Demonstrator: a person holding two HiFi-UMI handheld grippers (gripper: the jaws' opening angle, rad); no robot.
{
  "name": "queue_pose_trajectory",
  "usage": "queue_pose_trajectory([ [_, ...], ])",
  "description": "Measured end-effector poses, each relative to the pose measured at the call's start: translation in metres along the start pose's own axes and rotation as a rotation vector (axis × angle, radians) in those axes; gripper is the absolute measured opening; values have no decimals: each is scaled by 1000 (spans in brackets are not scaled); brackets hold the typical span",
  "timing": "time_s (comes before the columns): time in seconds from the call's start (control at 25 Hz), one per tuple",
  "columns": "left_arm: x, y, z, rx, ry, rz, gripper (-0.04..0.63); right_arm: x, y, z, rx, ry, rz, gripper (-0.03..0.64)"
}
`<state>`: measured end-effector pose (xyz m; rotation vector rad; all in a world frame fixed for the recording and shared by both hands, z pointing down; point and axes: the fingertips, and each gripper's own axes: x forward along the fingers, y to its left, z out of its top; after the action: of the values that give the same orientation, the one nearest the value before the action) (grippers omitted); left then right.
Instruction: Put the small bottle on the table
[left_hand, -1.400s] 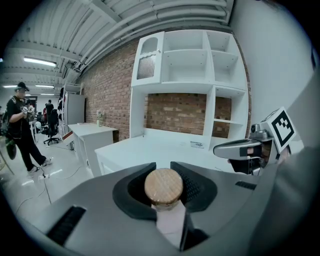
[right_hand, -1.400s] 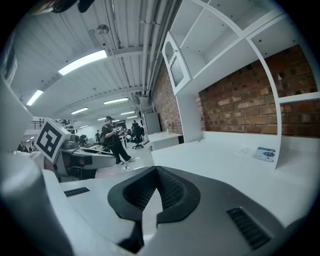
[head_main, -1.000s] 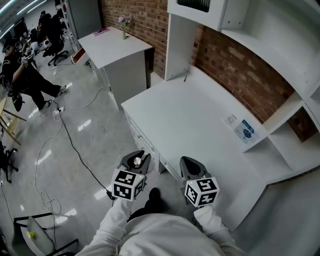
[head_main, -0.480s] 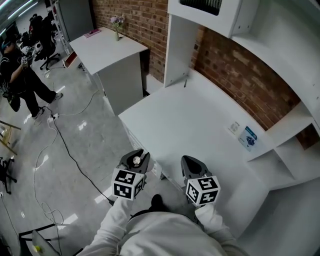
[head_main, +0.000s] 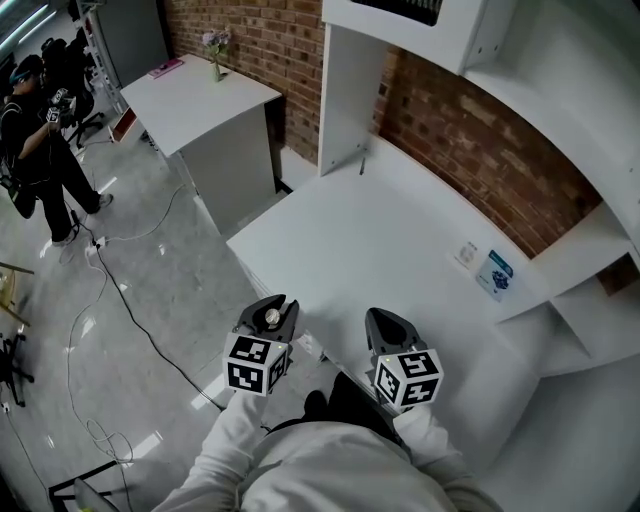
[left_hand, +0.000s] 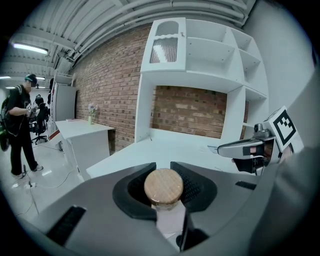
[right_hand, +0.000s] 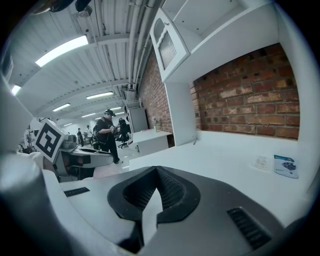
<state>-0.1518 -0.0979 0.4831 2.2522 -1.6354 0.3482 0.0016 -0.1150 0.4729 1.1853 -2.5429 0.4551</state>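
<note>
Two hand-held grippers appear in three views.

**Head view.** The left gripper (head_main: 271, 305) grips the small bottle (head_main: 272, 317), of which only the round cork-coloured cap shows between the jaws. Gripper and bottle hang just off the near left edge of the white table (head_main: 370, 235), above the grey floor (head_main: 160, 270), so the bottle is not on the tabletop. The right gripper (head_main: 384, 318) sits beside it over the table's near edge, jaws together. A small blue-printed card (head_main: 495, 274) lies at the table's far right, near the brick wall (head_main: 470, 130). A separate white desk (head_main: 195, 95) carrying a vase of flowers (head_main: 215, 45) stands beyond, and a person (head_main: 40, 120) stands at far left.

**Left gripper view.** The jaws close on the small bottle (left_hand: 163, 186) from both sides. Its cap faces the camera and a pale body, apparently clear glass, runs down behind it. The table (left_hand: 165, 149) lies ahead, with the right gripper (left_hand: 244, 148) at right.

**Right gripper view.** The right gripper (right_hand: 157, 172) has its jaws meeting at the tips, with nothing held between them. The table (right_hand: 225, 157) spreads ahead, with the card (right_hand: 286, 165) at right. The left gripper (right_hand: 82, 156) and the person (right_hand: 107, 131) appear at left.
</note>
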Motion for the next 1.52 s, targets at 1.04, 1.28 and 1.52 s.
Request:
queue_pose_trajectory([
  [1.04, 169, 7, 52, 132, 81, -121, 103, 54, -93, 32, 35, -6, -93, 28],
  [1.28, 216, 10, 61, 157, 104, -136, 103, 58, -108, 28, 60, 3, -115, 28],
  [1.52, 258, 5, 64, 204, 120, -139, 103, 59, -118, 27, 82, 3, -130, 28],
])
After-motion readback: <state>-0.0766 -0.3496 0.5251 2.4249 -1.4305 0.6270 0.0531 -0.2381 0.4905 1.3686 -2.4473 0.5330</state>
